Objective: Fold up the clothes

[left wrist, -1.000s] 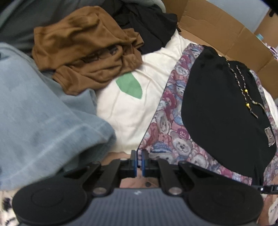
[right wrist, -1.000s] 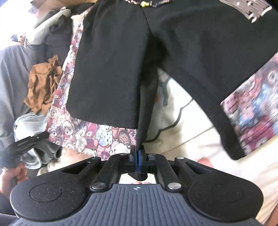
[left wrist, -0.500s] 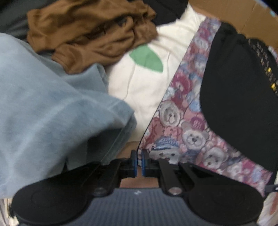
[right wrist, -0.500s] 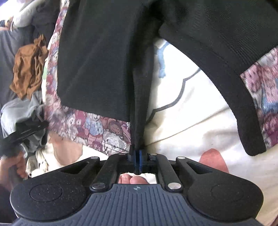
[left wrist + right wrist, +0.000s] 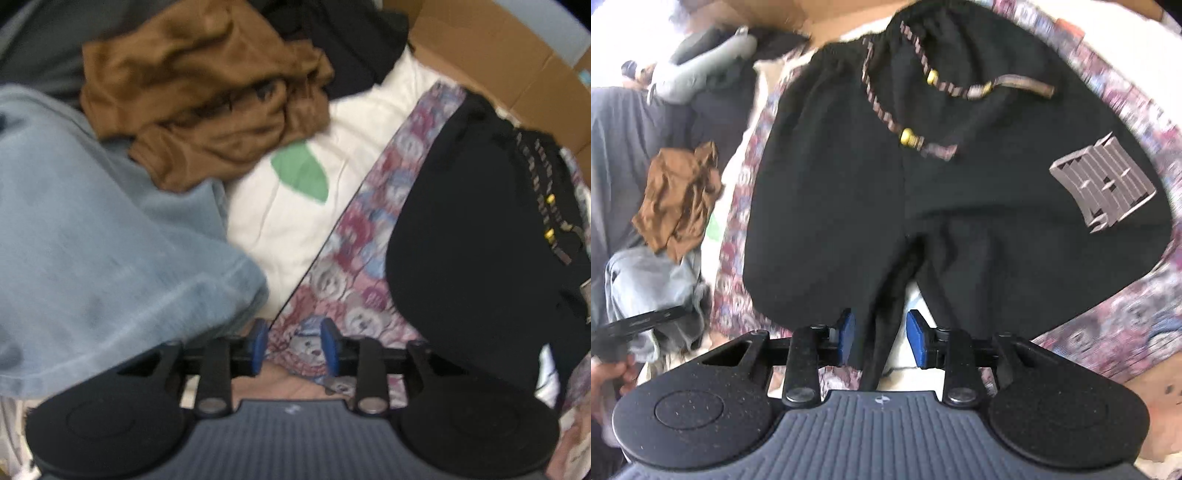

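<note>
The left tongs [image 5: 294,345] stand released, blue pads apart over the edge of the bear-print cloth [image 5: 354,280]. The right tongs [image 5: 881,338] are released too, the inner leg hems of the black shorts [image 5: 923,155] between the pads. The shorts lie spread flat on that cloth, beside a brown garment [image 5: 207,92].

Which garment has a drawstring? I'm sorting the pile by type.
The black shorts, spread flat on the teddy-bear fabric. Their patterned cord carries yellow beads; the brown and blue garments lie crumpled.
</note>
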A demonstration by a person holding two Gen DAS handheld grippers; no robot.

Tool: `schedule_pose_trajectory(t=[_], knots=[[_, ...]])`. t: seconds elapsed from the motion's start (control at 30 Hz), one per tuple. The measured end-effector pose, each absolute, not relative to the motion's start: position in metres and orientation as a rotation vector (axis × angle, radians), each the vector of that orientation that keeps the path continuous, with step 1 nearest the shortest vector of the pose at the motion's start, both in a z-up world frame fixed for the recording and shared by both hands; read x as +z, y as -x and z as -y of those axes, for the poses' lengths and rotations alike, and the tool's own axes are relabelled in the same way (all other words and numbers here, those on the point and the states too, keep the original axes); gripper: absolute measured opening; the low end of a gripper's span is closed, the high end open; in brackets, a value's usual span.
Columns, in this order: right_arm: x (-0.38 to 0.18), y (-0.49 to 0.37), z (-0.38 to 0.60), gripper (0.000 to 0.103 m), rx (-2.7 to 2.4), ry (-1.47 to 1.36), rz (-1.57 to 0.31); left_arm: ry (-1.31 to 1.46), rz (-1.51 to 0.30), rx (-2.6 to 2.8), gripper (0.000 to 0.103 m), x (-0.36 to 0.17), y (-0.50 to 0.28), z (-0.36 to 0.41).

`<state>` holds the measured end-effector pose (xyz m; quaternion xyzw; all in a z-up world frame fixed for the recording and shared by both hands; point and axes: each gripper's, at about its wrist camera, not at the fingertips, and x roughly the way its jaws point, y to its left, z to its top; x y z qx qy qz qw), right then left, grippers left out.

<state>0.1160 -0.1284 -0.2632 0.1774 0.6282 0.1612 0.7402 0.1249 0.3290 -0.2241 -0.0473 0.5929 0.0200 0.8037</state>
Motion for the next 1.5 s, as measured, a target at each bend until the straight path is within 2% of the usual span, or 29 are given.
schedule_pose_trajectory(t=[0.1, 0.17, 0.23, 0.3, 0.47, 0.57, 0.73, 1.07, 1.37, 1.5], knots=[[-0.238, -0.121, 0.134, 0.043, 0.364, -0.370, -1.372, 0.092, -1.247, 0.058, 0.048, -0.195, -0.131, -0.325], [-0.217, -0.122, 0.136, 0.043, 0.396, -0.346, -1.371, 0.085, -1.239, 0.063, 0.053, -0.176, -0.133, -0.321], [-0.197, -0.122, 0.134, 0.044, 0.419, -0.298, -1.359, 0.077, -1.233, 0.064, 0.053, -0.157, -0.135, -0.317], [-0.177, -0.120, 0.137, 0.052, 0.431, -0.256, -1.338, 0.063, -1.214, 0.060, 0.058, -0.137, -0.134, -0.310], [-0.123, -0.115, 0.154, 0.055, 0.440, -0.231, -1.265, 0.051, -1.170, 0.009, 0.067, -0.088, -0.128, -0.288], [-0.092, -0.110, 0.171, 0.075, 0.420, -0.244, -1.230, 0.054, -1.140, -0.019, 0.074, -0.061, -0.122, -0.273], [-0.054, -0.102, 0.195, 0.079, 0.412, -0.210, -1.171, 0.042, -1.118, -0.037, 0.084, -0.039, -0.119, -0.252], [-0.046, -0.110, 0.240, 0.079, 0.358, -0.237, -1.143, 0.026, -1.104, -0.060, 0.084, -0.028, -0.133, -0.219], [-0.088, -0.148, 0.281, 0.079, 0.252, -0.250, -1.121, 0.026, -1.108, -0.078, 0.083, -0.056, -0.181, -0.195], [-0.108, -0.164, 0.288, 0.079, 0.223, -0.250, -1.112, 0.023, -1.119, -0.102, 0.077, -0.073, -0.206, -0.185]])
